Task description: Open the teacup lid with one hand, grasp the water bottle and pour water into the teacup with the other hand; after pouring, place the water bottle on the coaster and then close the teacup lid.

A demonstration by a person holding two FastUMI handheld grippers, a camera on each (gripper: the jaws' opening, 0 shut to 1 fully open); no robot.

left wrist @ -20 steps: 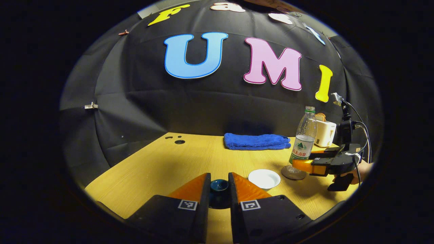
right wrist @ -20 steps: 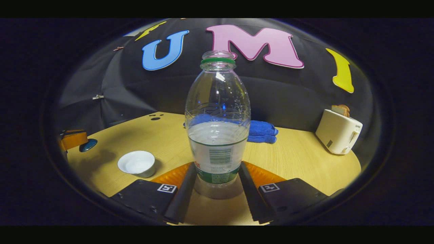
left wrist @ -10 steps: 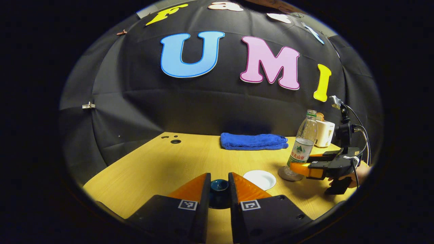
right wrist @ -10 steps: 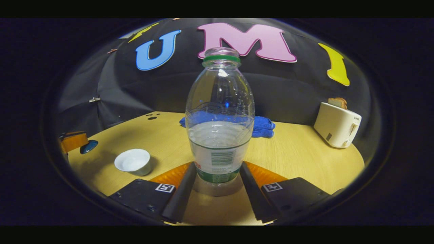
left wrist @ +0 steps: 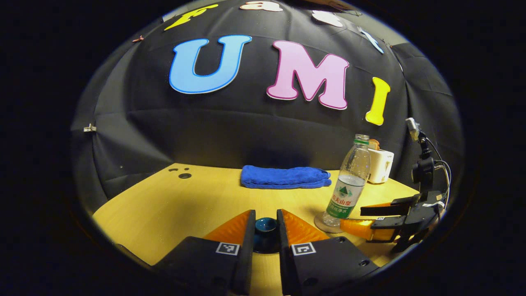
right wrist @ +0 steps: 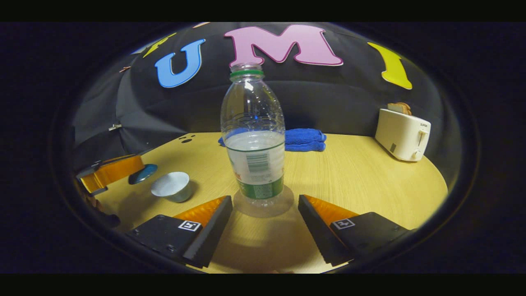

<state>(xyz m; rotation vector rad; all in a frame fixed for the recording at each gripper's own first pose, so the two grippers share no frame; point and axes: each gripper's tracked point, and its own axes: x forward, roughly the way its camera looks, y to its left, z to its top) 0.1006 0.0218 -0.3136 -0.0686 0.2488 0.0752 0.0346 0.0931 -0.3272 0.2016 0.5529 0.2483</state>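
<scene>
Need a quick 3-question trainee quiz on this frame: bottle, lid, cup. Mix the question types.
1. True or false: the right gripper is shut on the water bottle.
2. The bottle stands on: A) the blue towel; B) the coaster; C) the toaster.
3. Fill in: the left gripper holds the dark teacup ____ between its fingers, while the white teacup sits uncovered on the table.

Key
1. False: its jaws are spread, clear of the bottle on both sides.
2. B
3. lid
</scene>
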